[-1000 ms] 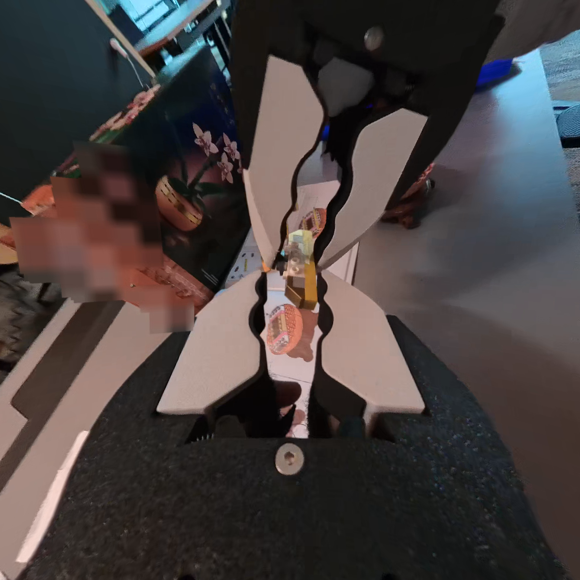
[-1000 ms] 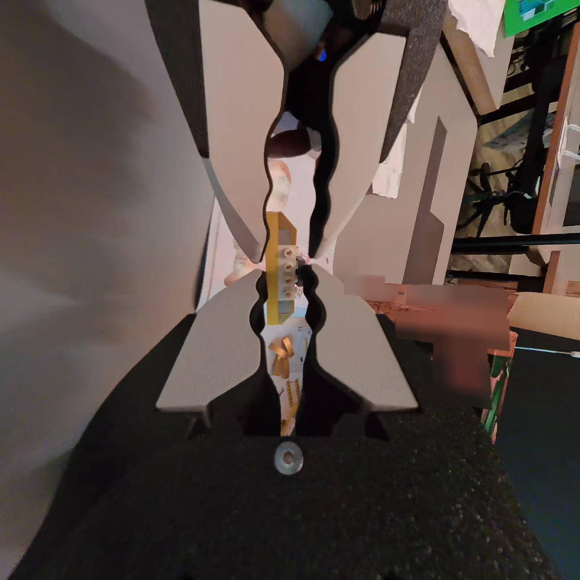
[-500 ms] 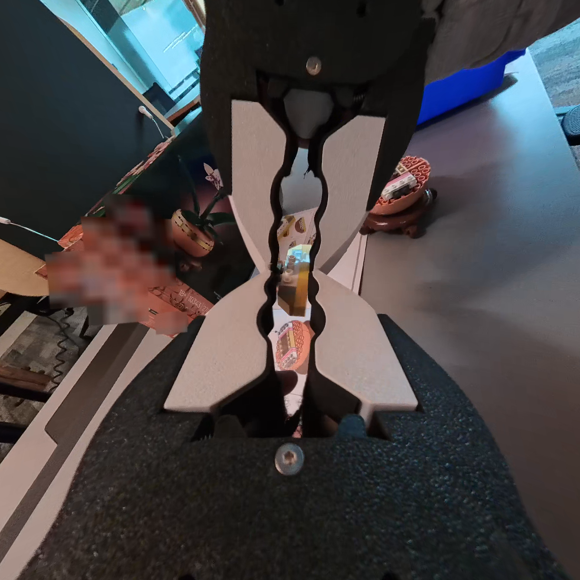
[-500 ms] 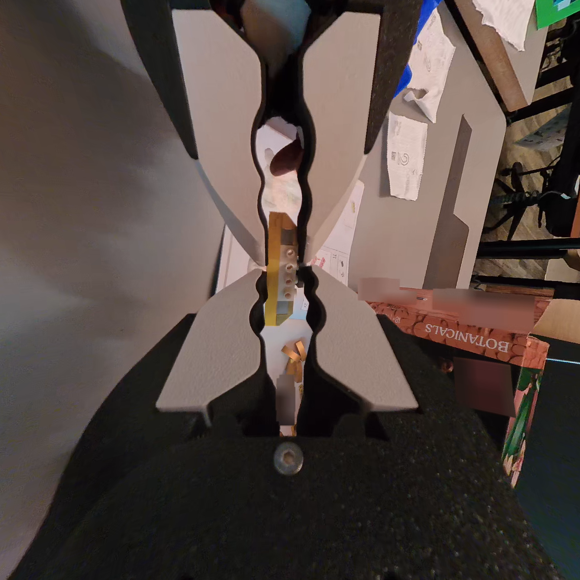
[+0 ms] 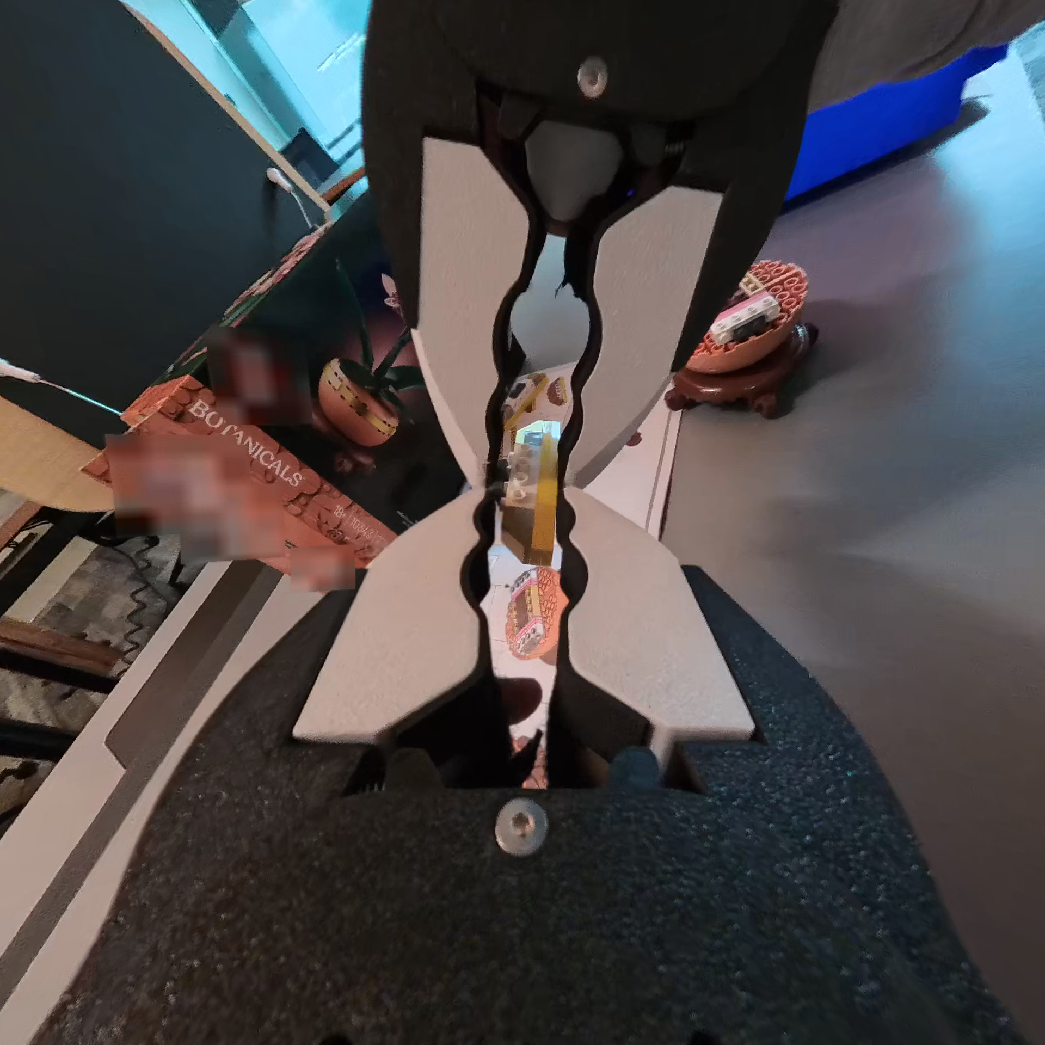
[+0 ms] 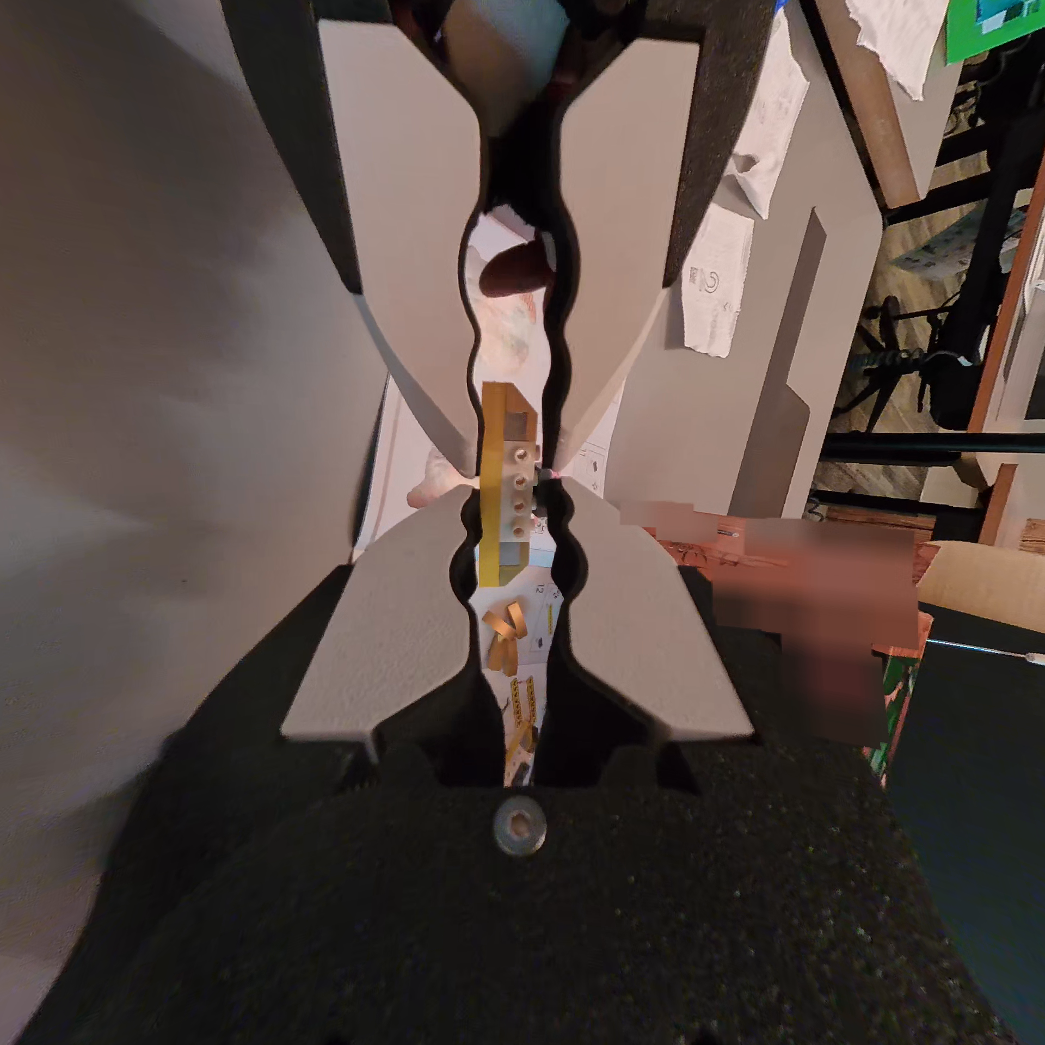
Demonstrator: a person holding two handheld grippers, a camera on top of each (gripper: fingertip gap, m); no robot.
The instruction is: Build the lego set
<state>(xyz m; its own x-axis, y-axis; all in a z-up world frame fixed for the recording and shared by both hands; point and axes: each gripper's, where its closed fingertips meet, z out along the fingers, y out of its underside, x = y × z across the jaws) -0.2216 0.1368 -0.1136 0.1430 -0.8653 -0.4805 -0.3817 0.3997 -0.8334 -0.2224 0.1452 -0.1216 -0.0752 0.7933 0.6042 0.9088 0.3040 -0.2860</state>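
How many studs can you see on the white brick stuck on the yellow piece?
4, in a single row running top to bottom along the white brick, which sits against the yellow piece; others may be hidden.

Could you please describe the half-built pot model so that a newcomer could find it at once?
Start at the grey table. Beside the white instruction booklet stands the pot model. Its salmon studded bowl on a dark brown stand, holding a pink and white brick, sets it apart.

Grey table (image 5: 848,509) – dark wall panel (image 5: 113,169) behind (teal-lit window (image 5: 271,68)).
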